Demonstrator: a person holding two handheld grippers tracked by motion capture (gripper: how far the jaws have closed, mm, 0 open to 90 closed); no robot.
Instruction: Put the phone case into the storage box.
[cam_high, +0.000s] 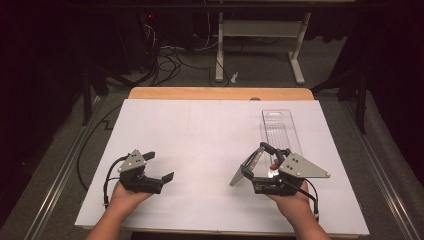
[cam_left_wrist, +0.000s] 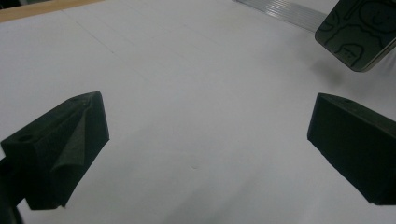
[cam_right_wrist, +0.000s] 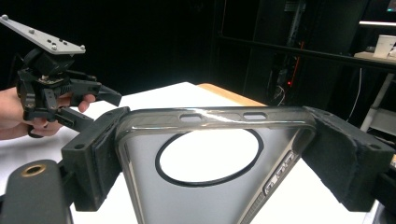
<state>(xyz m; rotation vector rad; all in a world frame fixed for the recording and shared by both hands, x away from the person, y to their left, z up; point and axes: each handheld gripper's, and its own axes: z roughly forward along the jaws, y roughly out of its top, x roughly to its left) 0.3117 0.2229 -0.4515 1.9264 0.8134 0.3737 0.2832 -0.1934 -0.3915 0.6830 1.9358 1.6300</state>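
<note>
A translucent grey phone case (cam_high: 244, 172) with a round black ring in its back is clamped across its width by my right gripper (cam_high: 255, 160), held tilted just above the white sheet. In the right gripper view the case (cam_right_wrist: 187, 205) spans both padded jaws of the right gripper (cam_right_wrist: 219, 154). My left gripper (cam_high: 161, 166) rests at the left of the sheet, open with nothing between its jaws. In the left gripper view the left gripper (cam_left_wrist: 208, 140) has only bare sheet between its jaws, and a corner of the case (cam_left_wrist: 357, 32) shows at top right.
A clear plastic tray (cam_high: 280, 127) lies on the white sheet (cam_high: 200, 130) behind the right gripper, and its ribbed edge (cam_left_wrist: 285, 7) is seen from the left. The wooden table edge (cam_high: 220, 93) runs along the back. The left gripper (cam_right_wrist: 100, 109) appears in a hand.
</note>
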